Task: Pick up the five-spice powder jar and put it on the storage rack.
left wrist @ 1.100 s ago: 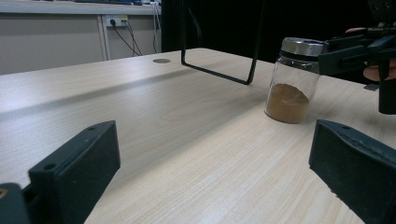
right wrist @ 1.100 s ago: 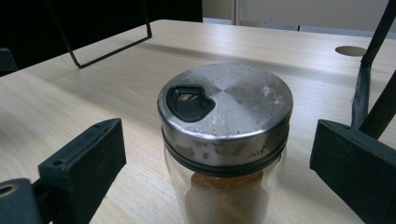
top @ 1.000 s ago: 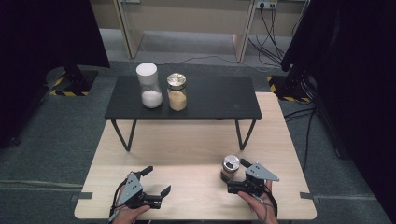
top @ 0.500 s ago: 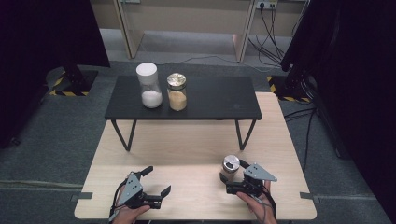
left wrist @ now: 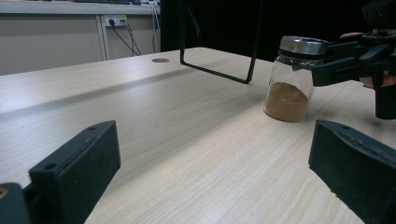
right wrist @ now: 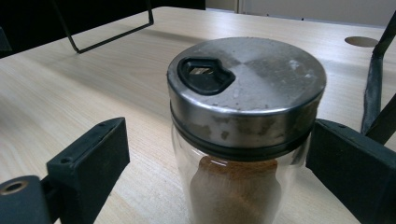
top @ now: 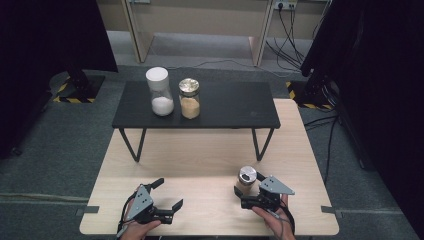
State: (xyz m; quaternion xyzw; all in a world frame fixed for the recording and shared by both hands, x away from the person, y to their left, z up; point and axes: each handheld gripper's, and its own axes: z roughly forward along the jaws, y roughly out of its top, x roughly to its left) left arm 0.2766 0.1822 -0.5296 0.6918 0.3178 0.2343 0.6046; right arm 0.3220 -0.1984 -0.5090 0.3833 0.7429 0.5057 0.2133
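Observation:
A small glass spice jar [top: 246,179] with a steel shaker lid and brown powder stands upright on the light wooden table [top: 200,155] at the front right. My right gripper [top: 249,185] reaches around it at lid height. Its jaws have just been closing with the jar [right wrist: 243,135] between them. In the right gripper view the left pad stands clear of the glass and the right pad is close by the lid. My left gripper [top: 169,194] rests at the front left, open, with nothing between its jaws. From there the jar [left wrist: 292,79] stands ahead to the right.
A low black bench [top: 225,107] with thin metal legs spans the far half of the table. On it stand a white-lidded jar of white powder [top: 160,92] and a gold-lidded jar of tan powder [top: 189,98]. Bare wood lies between the grippers.

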